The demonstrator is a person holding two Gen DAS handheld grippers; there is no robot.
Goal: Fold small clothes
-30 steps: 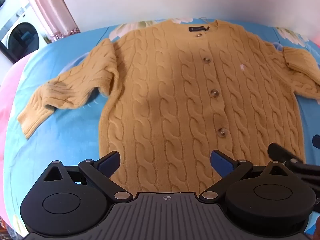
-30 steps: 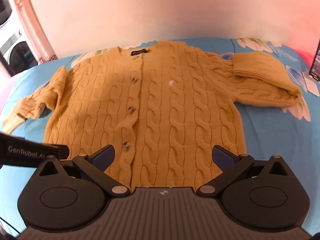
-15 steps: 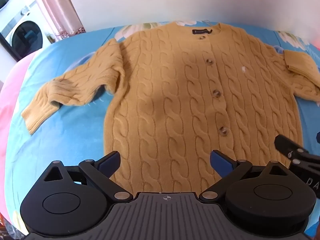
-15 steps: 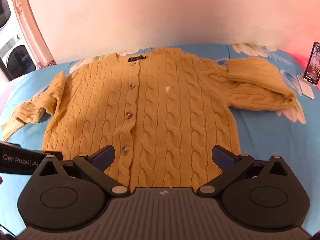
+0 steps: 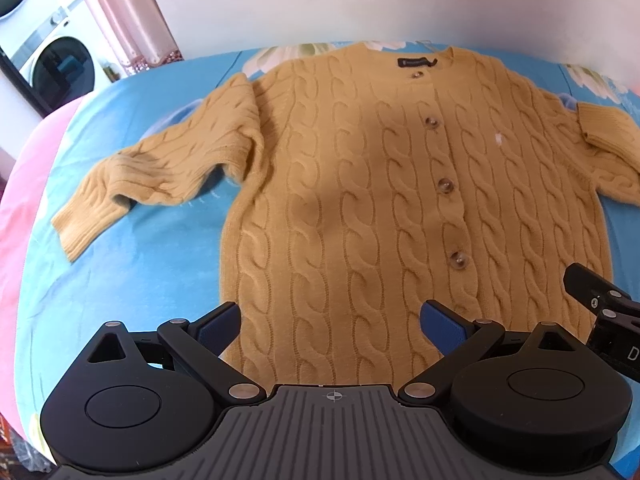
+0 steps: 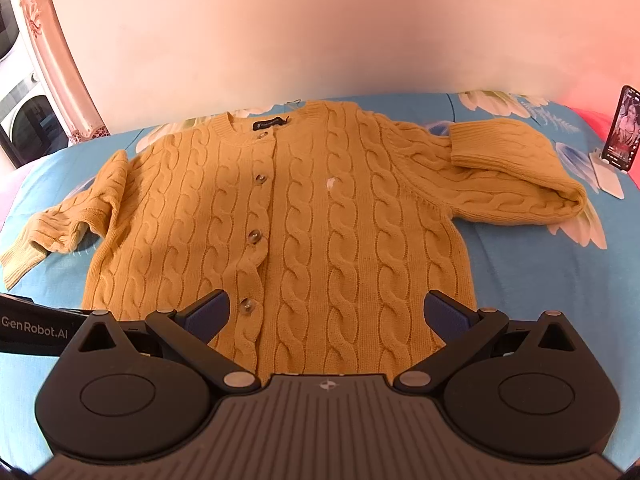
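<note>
A mustard cable-knit cardigan (image 5: pixel 360 184) (image 6: pixel 320 216) lies flat and buttoned on the blue floral bedsheet (image 5: pixel 132 276), collar at the far side. Its left sleeve (image 5: pixel 160 168) stretches out to the left. Its right sleeve (image 6: pixel 516 176) is doubled back on itself, cuff toward the body. My left gripper (image 5: pixel 330 326) hovers open above the hem's left half, nothing between its blue pads. My right gripper (image 6: pixel 326 316) hangs open over the hem's right half, also holding nothing. The right gripper's body (image 5: pixel 600 312) shows at the left wrist view's right edge.
A phone (image 6: pixel 624 134) stands on a white holder at the bed's far right. A pale wall runs behind the bed. A pink curtain (image 5: pixel 132 12) and a washing machine (image 5: pixel 52 60) stand at the far left. Pink bedding (image 5: pixel 16 208) borders the sheet's left side.
Both grippers have drawn back and risen a little, so the cardigan sits smaller and farther off in both views. The cardigan has not moved. Both grippers stay open.
</note>
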